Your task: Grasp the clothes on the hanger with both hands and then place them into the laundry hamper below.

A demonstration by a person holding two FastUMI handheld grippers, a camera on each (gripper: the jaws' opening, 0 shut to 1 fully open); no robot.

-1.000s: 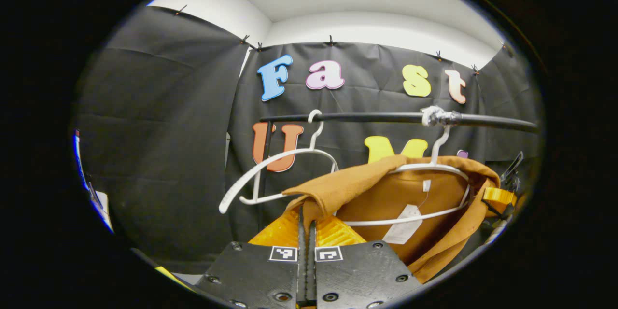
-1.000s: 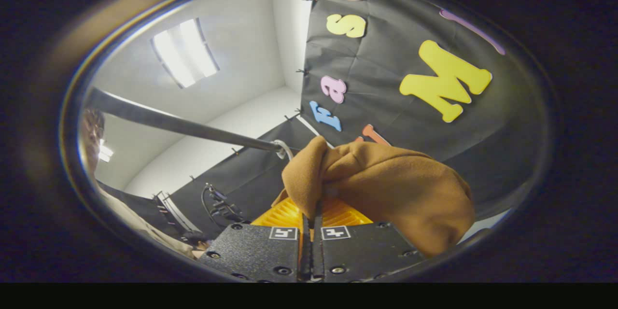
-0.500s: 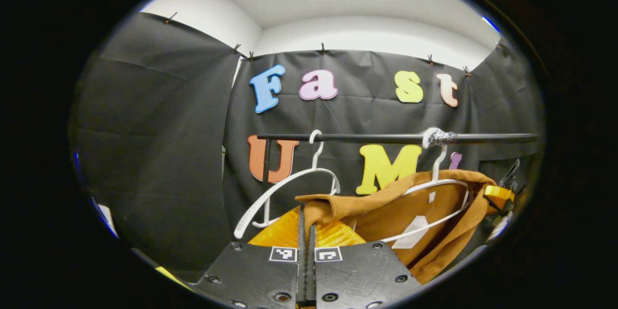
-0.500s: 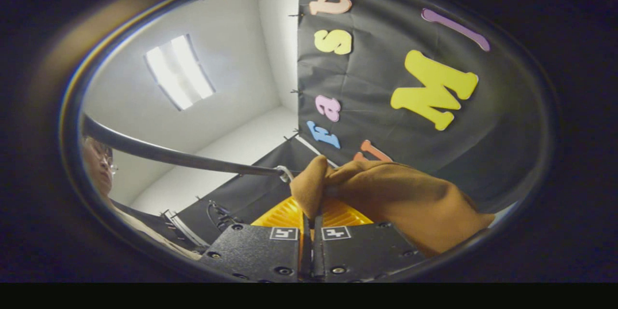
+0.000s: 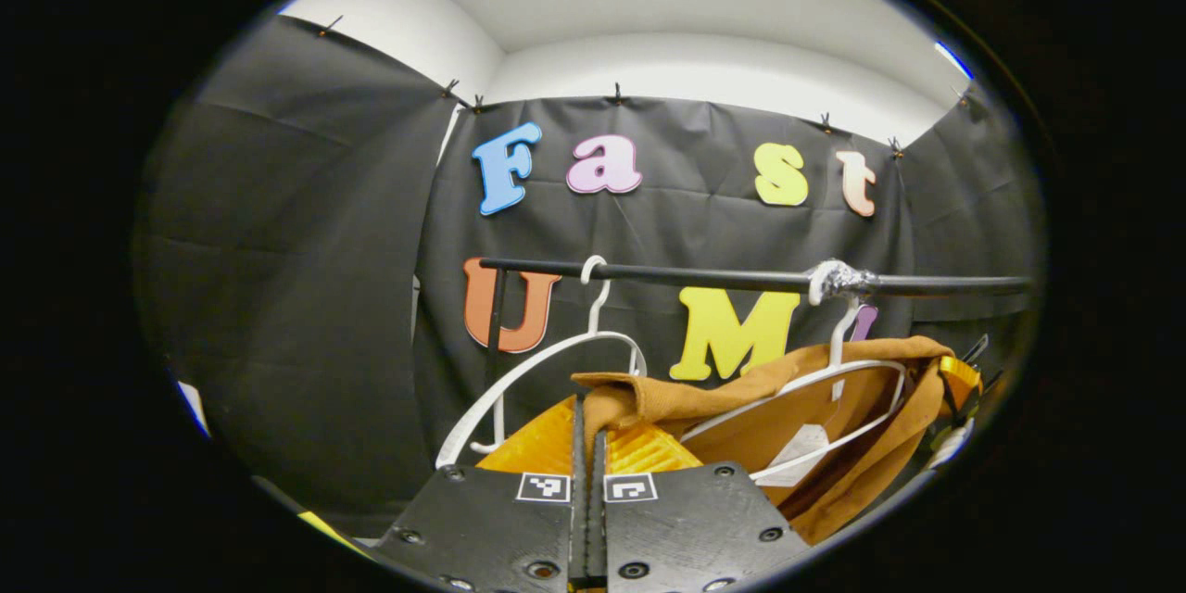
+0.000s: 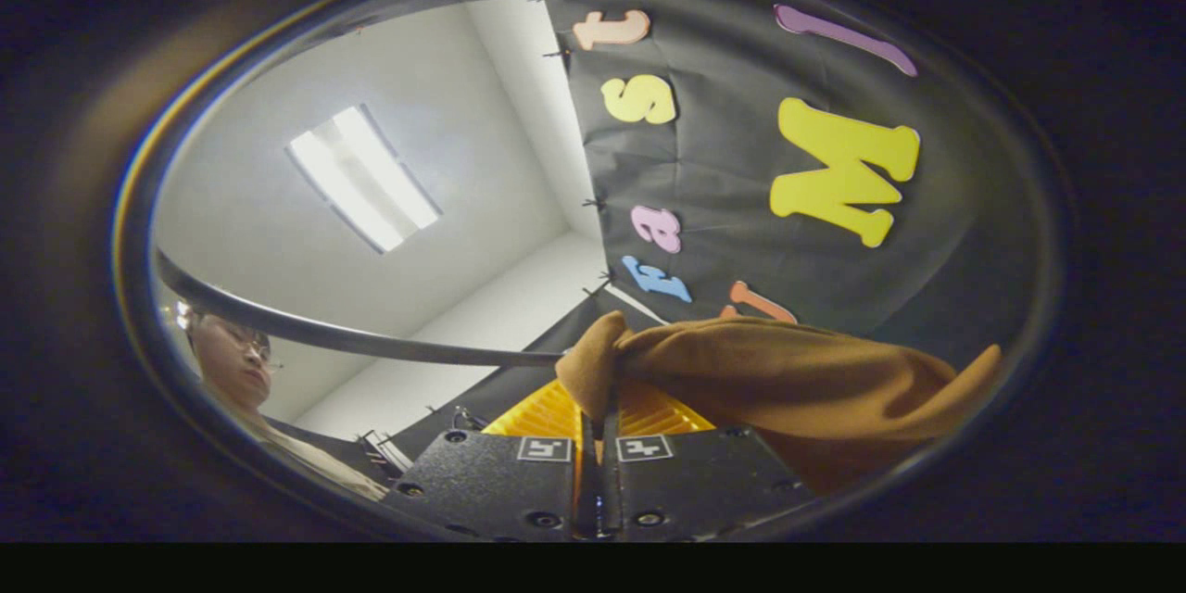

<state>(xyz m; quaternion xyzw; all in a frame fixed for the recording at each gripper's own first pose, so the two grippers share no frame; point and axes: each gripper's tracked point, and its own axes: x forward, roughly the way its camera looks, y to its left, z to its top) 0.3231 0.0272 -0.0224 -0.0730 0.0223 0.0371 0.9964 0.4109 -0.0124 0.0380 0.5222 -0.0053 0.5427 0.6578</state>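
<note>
below rail (image 5: 704,277): brown garment (image 5: 815,408) edge pinched, both grippers

Left gripper (image 5: 587,417) clamped on a fold of brown garment (image 5: 741,394); fabric draped over a white hanger (image 5: 834,371) on the black rail (image 5: 704,276). Bare second hanger (image 5: 547,361) hooked further left; paper tag (image 5: 799,445) dangling inside the garment.
</note>
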